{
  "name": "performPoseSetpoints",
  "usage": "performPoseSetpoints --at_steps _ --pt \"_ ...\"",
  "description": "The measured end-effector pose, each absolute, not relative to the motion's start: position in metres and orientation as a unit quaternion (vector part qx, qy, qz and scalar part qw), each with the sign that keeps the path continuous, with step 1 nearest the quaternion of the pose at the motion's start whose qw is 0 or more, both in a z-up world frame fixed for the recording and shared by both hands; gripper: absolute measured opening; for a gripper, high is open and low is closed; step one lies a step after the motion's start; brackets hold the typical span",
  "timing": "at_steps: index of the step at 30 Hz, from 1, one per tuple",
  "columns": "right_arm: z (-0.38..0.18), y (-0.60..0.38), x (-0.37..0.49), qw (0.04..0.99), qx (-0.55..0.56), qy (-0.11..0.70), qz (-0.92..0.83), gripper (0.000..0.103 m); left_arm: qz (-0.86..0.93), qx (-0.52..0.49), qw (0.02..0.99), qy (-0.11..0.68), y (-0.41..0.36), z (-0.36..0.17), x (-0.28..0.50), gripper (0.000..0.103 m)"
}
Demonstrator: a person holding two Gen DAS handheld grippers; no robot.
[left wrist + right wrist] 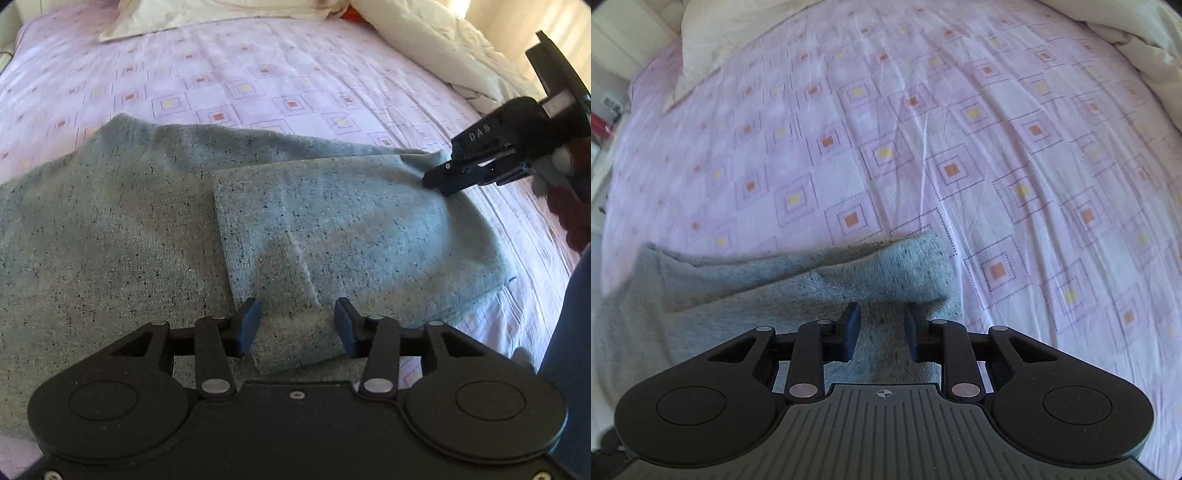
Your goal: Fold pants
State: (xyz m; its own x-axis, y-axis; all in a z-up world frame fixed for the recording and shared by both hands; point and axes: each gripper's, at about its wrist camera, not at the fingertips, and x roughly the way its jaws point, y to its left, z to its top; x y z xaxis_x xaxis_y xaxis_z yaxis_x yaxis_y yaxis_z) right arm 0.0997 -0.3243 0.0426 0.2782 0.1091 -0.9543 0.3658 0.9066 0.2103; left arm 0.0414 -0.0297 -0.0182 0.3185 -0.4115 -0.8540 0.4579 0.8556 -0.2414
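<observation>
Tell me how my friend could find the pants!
Look at the big bed with the pink sheet covered in little orange and yellow squares. Lying across its near edge are the pants, partly folded. They are the only grey-green, black-speckled cloth there; the pillow and duvet are cream.

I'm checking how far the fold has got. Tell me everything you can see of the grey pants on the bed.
The pants are soft grey-green knit flecked with dark specks, lying on the pink patterned sheet. One part is folded over onto the rest, its straight edge running down the middle of the left wrist view. The left gripper is open above the near edge of that flap; the right gripper, jaws also apart, sits over the far corner, its tips touching the cloth. A few shallow creases show.
</observation>
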Motion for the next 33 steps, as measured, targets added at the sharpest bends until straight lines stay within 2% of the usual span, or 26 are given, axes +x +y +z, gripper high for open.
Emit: performPoseSetpoints --at_steps 3,7,13,17,18,24,29,33 --pt "0.063 -0.328 0.097 0.763 0.211 0.607 -0.063 0.026 -0.27 0.008 0.814 0.515 -0.023 -0.021 0.04 0.055" --pt "0.075 -0.311 0.094 0.737 0.137 0.661 -0.029 0.026 -0.267 -0.008 0.812 0.519 -0.02 -0.02 0.04 0.055" --pt "0.029 -0.29 0.092 0.647 0.079 0.757 -0.03 0.025 -0.264 -0.011 0.812 0.52 -0.021 -0.019 0.04 0.056" --pt "0.004 -0.277 0.099 0.615 0.016 0.787 -0.055 0.025 -0.26 -0.014 0.812 0.523 -0.019 -0.019 0.04 0.059" --pt "0.005 -0.272 0.1 0.617 0.003 0.785 -0.056 0.025 -0.254 -0.013 0.812 0.526 -0.018 -0.02 0.041 0.065" --pt "0.038 -0.241 0.092 0.689 -0.026 0.724 -0.03 0.026 -0.245 -0.037 0.808 0.535 -0.008 -0.021 0.043 0.065" --pt "0.06 -0.2 0.074 0.772 0.001 0.635 0.036 0.026 -0.215 -0.064 0.825 0.519 0.009 -0.01 0.044 0.065" --pt "0.058 -0.156 0.062 0.834 -0.027 0.547 0.072 0.026 -0.177 -0.084 0.836 0.512 0.032 0.002 0.048 0.064"
